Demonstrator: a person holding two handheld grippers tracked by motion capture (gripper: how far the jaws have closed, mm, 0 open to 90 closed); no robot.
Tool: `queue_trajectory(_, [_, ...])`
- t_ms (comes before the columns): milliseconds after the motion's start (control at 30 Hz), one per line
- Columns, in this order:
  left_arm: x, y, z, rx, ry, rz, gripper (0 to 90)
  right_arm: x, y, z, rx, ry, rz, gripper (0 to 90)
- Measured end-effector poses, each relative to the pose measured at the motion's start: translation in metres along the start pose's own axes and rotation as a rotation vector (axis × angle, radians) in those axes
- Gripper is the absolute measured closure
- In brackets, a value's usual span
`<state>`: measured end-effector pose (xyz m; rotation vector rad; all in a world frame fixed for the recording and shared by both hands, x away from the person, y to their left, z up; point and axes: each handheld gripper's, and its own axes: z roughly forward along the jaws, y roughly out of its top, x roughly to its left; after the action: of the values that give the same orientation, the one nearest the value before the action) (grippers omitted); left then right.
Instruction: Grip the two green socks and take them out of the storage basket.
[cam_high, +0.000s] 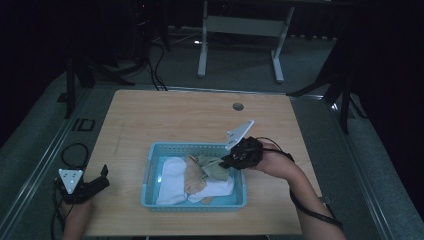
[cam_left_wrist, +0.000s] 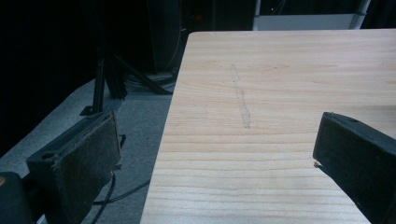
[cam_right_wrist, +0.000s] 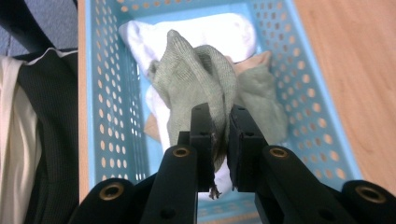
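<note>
Two jaws of the right gripper (cam_right_wrist: 222, 135) pinch a green sock (cam_right_wrist: 201, 79) over the basket (cam_right_wrist: 109, 116); left gripper (cam_left_wrist: 215, 154) gapes wide near the table's (cam_left_wrist: 280, 70) left edge.

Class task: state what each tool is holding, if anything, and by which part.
The right tool pinches the green sock by a bunched fold, above the basket. The left tool is open, holding nothing.

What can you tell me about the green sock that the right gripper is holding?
The green sock is a pale sage-green knitted piece with a fine ribbed texture. The right gripper is shut on a fold of it, so the fabric rises in a peak and drapes down. It hangs inside the blue perforated basket, and its lower part lies over a white cloth and a beige cloth.
</note>
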<state>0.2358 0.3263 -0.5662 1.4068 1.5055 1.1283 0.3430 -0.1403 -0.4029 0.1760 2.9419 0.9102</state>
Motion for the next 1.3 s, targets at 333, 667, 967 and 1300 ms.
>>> queue_trajectory(333, [0.000, 0.000, 0.000, 0.000, 0.001, 0.001, 0.4, -0.011, -0.020, -0.036, -0.049, -0.077, 0.061, 81.9])
queue_trajectory(667, [0.000, 0.000, 0.000, 0.001, 0.002, 0.002, 0.3, -0.019, -0.052, -0.061, -0.091, -0.135, 0.137, 81.9])
queue_trajectory(967, [0.000, 0.000, 0.000, 0.001, 0.003, 0.001, 0.4, -0.026, -0.095, -0.074, -0.099, -0.168, 0.232, 81.9])
queue_trajectory(1300, [0.000, 0.000, 0.000, 0.001, 0.004, 0.002, 0.4, -0.033, -0.132, -0.060, -0.069, -0.177, 0.318, 81.9])
